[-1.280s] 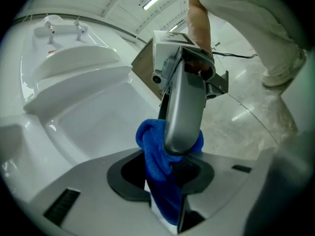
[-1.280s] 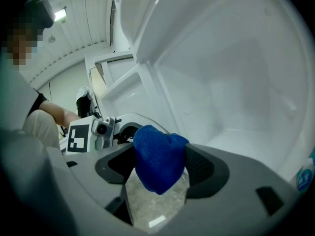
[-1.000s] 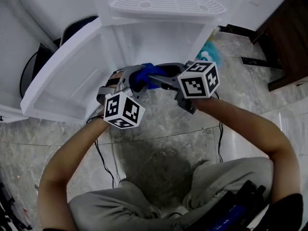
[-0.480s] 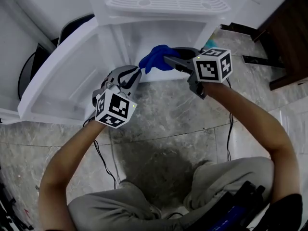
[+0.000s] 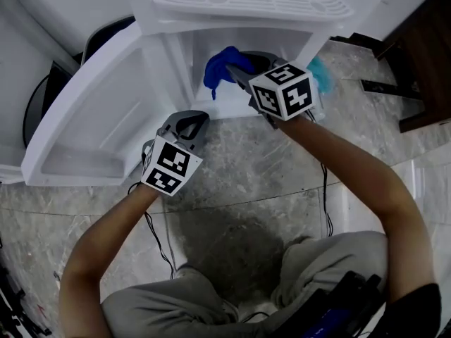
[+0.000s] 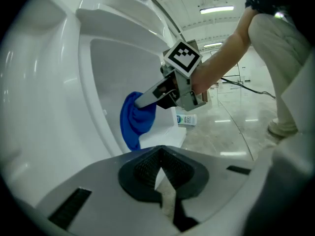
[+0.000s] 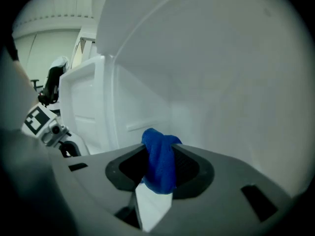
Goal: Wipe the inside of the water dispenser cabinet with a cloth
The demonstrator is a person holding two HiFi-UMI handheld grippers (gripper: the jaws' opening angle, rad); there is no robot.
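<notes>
The blue cloth (image 5: 220, 67) hangs bunched from my right gripper (image 5: 236, 72), which is shut on it just inside the opening of the white dispenser cabinet (image 5: 184, 53). In the right gripper view the cloth (image 7: 160, 163) fills the gap between the pads, with the cabinet's white inner walls (image 7: 206, 82) close ahead. My left gripper (image 5: 197, 118) sits lower, in front of the cabinet's bottom edge, shut and with nothing in it. In the left gripper view its tips (image 6: 160, 151) meet, and beyond them are the cloth (image 6: 135, 119) and the right gripper (image 6: 147, 100).
The cabinet door (image 5: 99, 111) stands swung open to the left. A grille tray (image 5: 254, 2) tops the dispenser. A small labelled bottle (image 6: 186, 119) and a turquoise item (image 5: 320, 72) lie on the stone floor right of the cabinet. Dark wooden furniture (image 5: 423, 48) is at far right; cables (image 5: 158, 238) trail beside my legs.
My right gripper carried the cloth up and away from the left gripper into the cabinet opening. The left gripper dropped a little, rolled, and its jaws went from wide apart to shut.
</notes>
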